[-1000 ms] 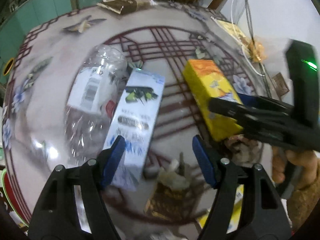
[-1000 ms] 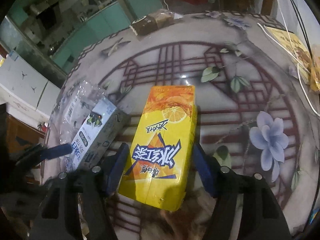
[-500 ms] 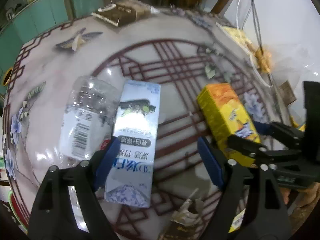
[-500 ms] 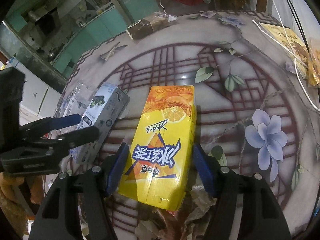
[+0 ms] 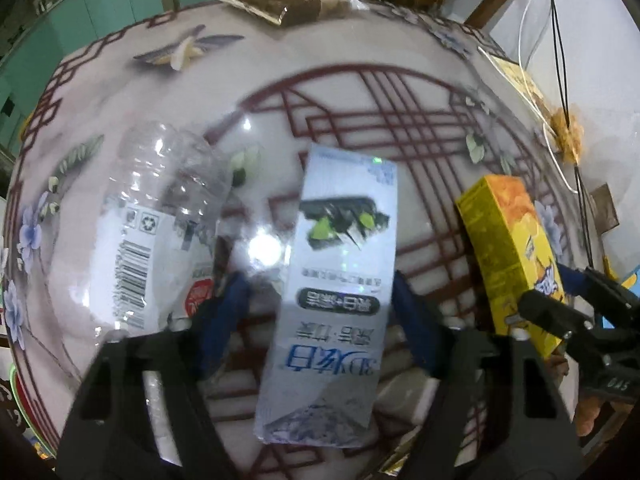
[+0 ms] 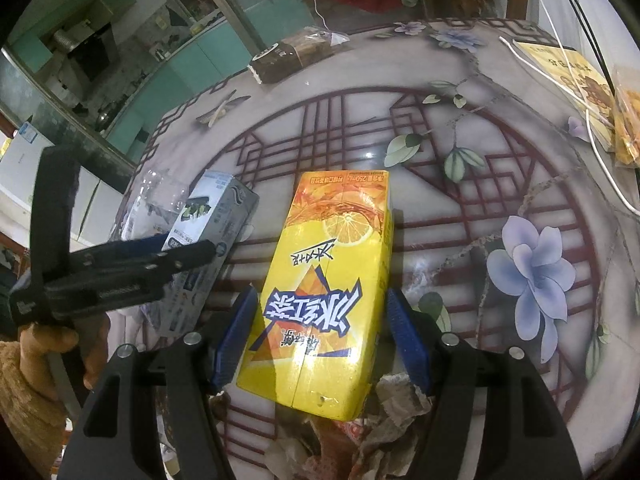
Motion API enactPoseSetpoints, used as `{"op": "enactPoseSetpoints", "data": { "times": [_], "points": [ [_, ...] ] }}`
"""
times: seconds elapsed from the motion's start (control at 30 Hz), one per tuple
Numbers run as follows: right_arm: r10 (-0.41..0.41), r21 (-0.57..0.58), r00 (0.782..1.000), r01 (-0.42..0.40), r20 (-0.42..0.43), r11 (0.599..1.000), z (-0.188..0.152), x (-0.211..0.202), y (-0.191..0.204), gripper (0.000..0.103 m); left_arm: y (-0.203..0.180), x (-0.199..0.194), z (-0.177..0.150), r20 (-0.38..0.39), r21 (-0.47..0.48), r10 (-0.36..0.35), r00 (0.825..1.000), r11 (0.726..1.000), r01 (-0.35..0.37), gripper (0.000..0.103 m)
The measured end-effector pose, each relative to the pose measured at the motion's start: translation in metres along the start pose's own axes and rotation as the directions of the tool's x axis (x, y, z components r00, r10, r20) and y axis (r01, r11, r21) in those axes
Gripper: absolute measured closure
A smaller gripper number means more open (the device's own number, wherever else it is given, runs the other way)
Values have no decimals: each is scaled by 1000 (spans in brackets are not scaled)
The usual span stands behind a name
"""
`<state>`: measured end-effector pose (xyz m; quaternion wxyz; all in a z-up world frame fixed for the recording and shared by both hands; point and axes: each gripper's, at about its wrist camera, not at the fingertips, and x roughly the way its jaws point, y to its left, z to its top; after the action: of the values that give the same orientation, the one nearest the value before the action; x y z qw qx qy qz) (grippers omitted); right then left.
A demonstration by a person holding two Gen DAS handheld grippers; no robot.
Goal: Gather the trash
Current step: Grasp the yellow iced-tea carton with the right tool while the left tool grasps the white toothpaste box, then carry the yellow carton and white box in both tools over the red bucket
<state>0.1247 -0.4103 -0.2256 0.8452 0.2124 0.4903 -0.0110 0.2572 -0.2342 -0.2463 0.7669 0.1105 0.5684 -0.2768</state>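
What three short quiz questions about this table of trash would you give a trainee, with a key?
1. True or false: the clear bottle stands upright.
2. Fill in: in the left wrist view, the white box lies to the ____ of the clear bottle.
3. What is between the fingers of the right tool? A: yellow carton. B: clear bottle. C: white box.
Key: 1 false, it lies on its side; 2 right; 3 A.

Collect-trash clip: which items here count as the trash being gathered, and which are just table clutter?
Trash: white-blue carton, yellow tea carton, crushed plastic bottle, crumpled paper scraps.
Lying about: brown packet, yellow booklet, white cable.
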Motion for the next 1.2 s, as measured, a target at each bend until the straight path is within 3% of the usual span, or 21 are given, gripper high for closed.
{"op": "enactPoseSetpoints", "data": {
  "times": [0.03,0.23,0.43,0.47,0.53,0.67,0.73,0.77,0.83,1.03,1.13,1.2],
  "points": [
    [1,1,1000,-1,1,1000,0,0,0,39,-1,1,-1,-7,0,-3,1000,1000,3,54],
    [-9,10,1000,8,24,1000,-1,-10,1,39,-3,-18,-5,56,-28,-7,998,1000,8,55],
    [7,-16,997,-5,73,1000,-3,-35,18,42,-9,-67,-21,153,-56,-4,988,998,13,55],
    [10,-26,997,-8,80,1000,-5,-40,23,67,-11,-78,-26,169,-60,-1,986,998,12,55],
    [26,-40,997,-23,79,999,-8,-48,31,103,-14,-95,-36,191,-64,0,982,998,12,55],
    [28,-85,997,-22,77,996,-18,-64,50,103,-19,-130,-61,237,-73,9,971,997,9,55],
    [26,-102,998,-20,55,995,-23,-65,57,93,-19,-145,-75,252,-86,20,967,996,2,55],
    [17,-106,999,-12,44,994,-24,-63,59,62,-18,-151,-81,259,-92,22,966,996,2,55],
    [-1,-111,998,7,56,994,-26,-60,62,32,-15,-165,-97,275,-112,26,961,994,5,55],
    [1,-167,999,-7,-38,986,-36,-27,89,33,3,-191,-139,293,-190,42,955,982,16,55],
    [-47,-227,998,34,-52,973,-42,-10,111,33,14,-202,-156,300,-232,56,952,973,16,55],
    [-90,-263,994,70,-64,962,-47,2,119,41,19,-209,-164,308,-249,68,949,968,11,55]
  ]
}}
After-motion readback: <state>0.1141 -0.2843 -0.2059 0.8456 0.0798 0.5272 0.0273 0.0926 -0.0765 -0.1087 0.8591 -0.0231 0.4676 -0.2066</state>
